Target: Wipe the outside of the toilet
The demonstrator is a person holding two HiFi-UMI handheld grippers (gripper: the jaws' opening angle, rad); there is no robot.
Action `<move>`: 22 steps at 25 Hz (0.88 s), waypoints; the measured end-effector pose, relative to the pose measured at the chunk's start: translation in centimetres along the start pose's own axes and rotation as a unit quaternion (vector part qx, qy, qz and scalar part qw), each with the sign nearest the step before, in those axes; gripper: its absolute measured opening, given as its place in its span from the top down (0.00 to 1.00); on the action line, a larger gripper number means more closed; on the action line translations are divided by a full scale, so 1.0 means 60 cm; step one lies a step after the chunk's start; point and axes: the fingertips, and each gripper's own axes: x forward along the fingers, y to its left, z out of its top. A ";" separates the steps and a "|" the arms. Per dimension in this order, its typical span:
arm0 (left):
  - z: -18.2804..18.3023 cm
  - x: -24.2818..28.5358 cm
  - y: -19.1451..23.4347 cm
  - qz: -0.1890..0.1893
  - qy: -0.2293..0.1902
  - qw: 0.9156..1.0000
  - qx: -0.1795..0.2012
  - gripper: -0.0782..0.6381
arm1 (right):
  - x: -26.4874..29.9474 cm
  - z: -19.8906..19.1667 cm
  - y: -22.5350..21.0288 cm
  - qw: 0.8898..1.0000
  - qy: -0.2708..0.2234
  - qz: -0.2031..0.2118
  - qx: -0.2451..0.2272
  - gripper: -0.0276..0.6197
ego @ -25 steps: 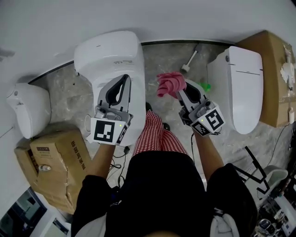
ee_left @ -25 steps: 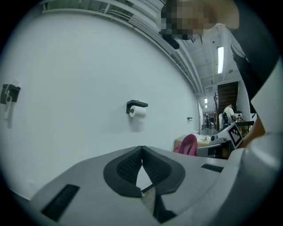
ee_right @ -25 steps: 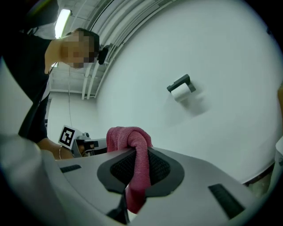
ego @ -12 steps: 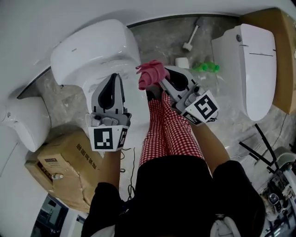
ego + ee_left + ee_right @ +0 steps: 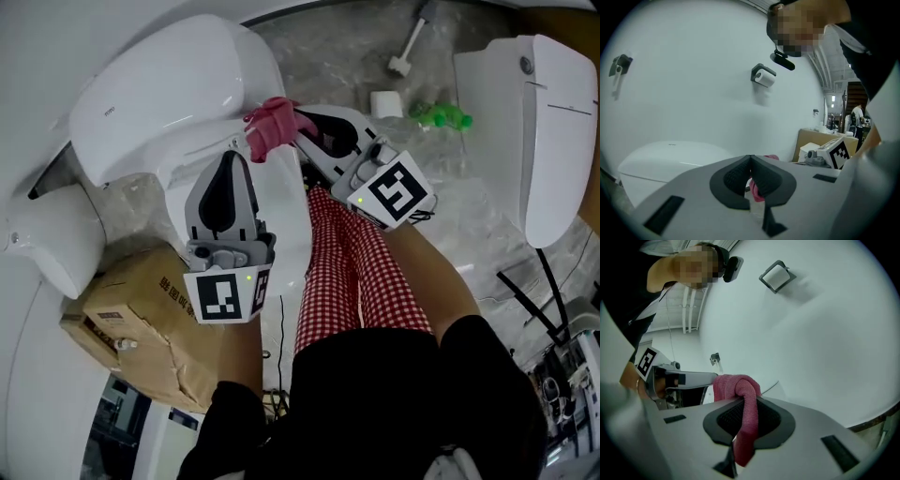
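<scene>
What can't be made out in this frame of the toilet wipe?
- Whether the pink cloth touches the toilet: in the head view the bunched cloth covers the spot, and the right tool view doesn't show it.
- Toilet's lower outside: head view, hidden behind the left tool and the person's leg.
- Print on the cardboard box: head view, too small.
- Second toilet: head view, cut off by the right edge.

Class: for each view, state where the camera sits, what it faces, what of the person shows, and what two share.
Head view: on the head, facing down at the toilet; forearms, checked trousers show.
Left gripper view: on the left hand-held gripper, facing the wall; torso shows.
Right gripper view: on the right hand-held gripper, facing the wall; arm shows.
Shared: pink cloth.
</scene>
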 end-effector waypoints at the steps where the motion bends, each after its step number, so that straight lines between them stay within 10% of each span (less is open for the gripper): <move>1: -0.006 0.004 0.003 0.000 0.003 1.000 0.004 0.88 | 0.010 -0.007 -0.004 1.000 -0.001 0.005 0.003 0.87; 22: -0.047 0.055 0.065 0.059 0.022 0.997 -0.050 0.88 | 0.121 -0.042 -0.083 0.999 0.020 -0.037 0.029 0.87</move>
